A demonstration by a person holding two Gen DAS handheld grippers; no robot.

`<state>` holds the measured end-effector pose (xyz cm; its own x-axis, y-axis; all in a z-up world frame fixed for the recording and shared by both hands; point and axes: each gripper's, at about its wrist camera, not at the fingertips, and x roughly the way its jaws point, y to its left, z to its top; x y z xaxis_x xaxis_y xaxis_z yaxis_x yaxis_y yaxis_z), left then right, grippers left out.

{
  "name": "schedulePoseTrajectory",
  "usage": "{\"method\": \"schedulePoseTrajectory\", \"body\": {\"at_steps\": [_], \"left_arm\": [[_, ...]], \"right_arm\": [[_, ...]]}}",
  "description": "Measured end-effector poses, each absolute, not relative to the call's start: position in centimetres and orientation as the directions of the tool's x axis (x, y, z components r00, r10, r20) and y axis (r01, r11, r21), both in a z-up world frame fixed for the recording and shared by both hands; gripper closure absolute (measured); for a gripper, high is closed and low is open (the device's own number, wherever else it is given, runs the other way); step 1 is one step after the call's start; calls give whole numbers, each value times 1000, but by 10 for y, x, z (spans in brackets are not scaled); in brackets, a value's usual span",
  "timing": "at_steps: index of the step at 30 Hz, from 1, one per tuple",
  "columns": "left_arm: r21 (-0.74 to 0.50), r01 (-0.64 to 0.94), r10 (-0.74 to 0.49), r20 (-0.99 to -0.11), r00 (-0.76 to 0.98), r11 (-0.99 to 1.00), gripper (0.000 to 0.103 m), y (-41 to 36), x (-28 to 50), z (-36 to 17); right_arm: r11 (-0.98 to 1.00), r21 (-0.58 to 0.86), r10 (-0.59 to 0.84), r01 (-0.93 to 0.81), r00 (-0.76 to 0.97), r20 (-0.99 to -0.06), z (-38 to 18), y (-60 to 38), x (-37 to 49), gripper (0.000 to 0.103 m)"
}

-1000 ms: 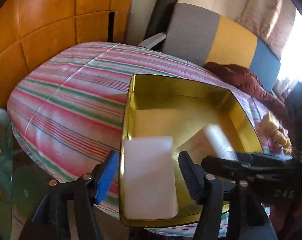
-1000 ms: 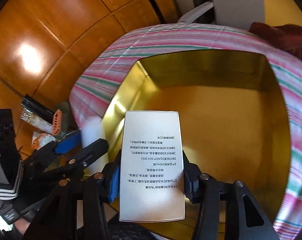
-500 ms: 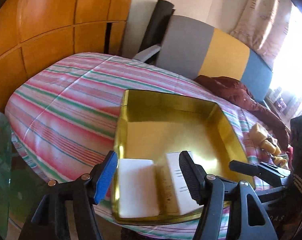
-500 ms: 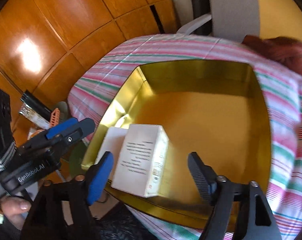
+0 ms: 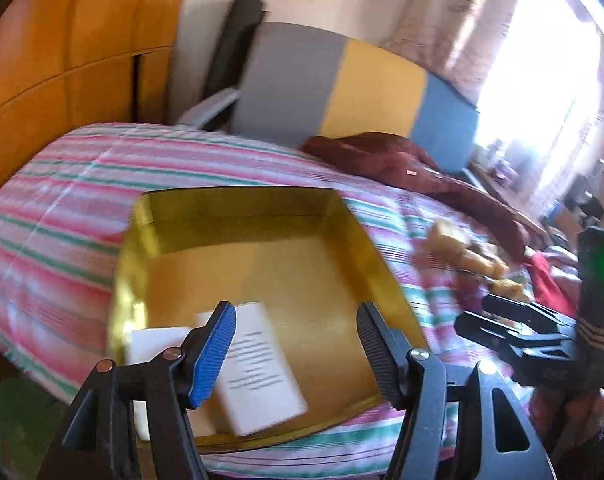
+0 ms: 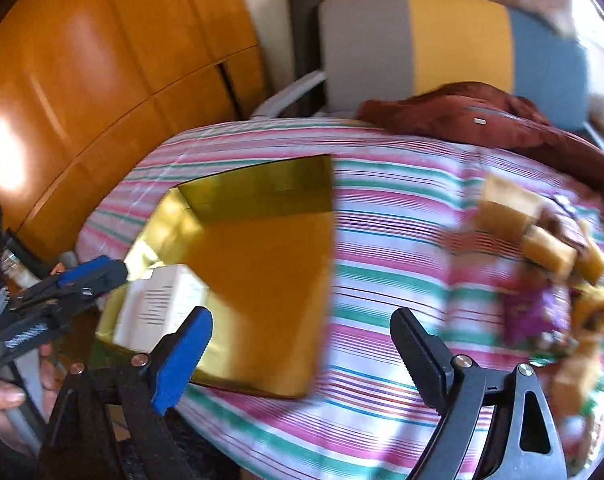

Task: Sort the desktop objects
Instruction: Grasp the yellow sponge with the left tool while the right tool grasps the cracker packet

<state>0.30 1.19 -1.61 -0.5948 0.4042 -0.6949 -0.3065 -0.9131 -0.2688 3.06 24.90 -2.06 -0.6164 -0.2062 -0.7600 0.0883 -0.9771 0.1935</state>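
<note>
A gold tray (image 5: 241,216) lies on the striped cloth (image 5: 61,200). In its near left corner lie a plain white box (image 5: 157,340) and a white box with printed text (image 5: 261,376), side by side. My left gripper (image 5: 295,356) is open and empty above the tray's near edge. My right gripper (image 6: 302,352) is open and empty over the cloth, right of the tray (image 6: 261,264); the text box (image 6: 157,312) shows there too. Yellow toy pieces (image 6: 542,240) lie at the right.
A dark red garment (image 5: 402,164) lies at the back of the cloth. A grey, yellow and blue cushion (image 5: 362,88) stands behind it. Wooden panels (image 6: 101,80) are at the left. More small items (image 6: 542,312) lie by the toys.
Both grippers opened and let go of their white boxes, which now lie in the tray. Both grippers have drawn back and swung to the right.
</note>
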Motion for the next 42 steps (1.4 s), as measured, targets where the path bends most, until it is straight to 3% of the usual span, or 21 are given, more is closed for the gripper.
{"method": "schedulePoseTrajectory", "body": {"at_steps": [11,16,28,35,40,42], "left_arm": [[-398,-520,624,-676,-391,-756,40,93,4,-12],[-409,-594,665,-680,-308,-693,40,132,8,-13],[-498,-672,715,-696,-69,-549,40,217,17,-40],[-547,-677,715,-698,45,-492,40,259,21,-62],[-583,-666,715,-691,105,-465,40,286,19,-75],[-607,-649,718,-684,132,-459,40,296,17,-83]], "right_arm": [[-999,24,-1,-33,-567,-824,-20,381,83,7],[-997,-10,46,-73,-513,-857,-26,437,99,3],[-1000,27,-26,4,-348,-937,-73,483,90,3],[-998,42,-55,49,-294,-954,-91,489,83,24],[-996,80,-90,45,-283,-955,-97,497,83,30],[-993,101,-115,63,-280,-953,-96,496,86,45]]}}
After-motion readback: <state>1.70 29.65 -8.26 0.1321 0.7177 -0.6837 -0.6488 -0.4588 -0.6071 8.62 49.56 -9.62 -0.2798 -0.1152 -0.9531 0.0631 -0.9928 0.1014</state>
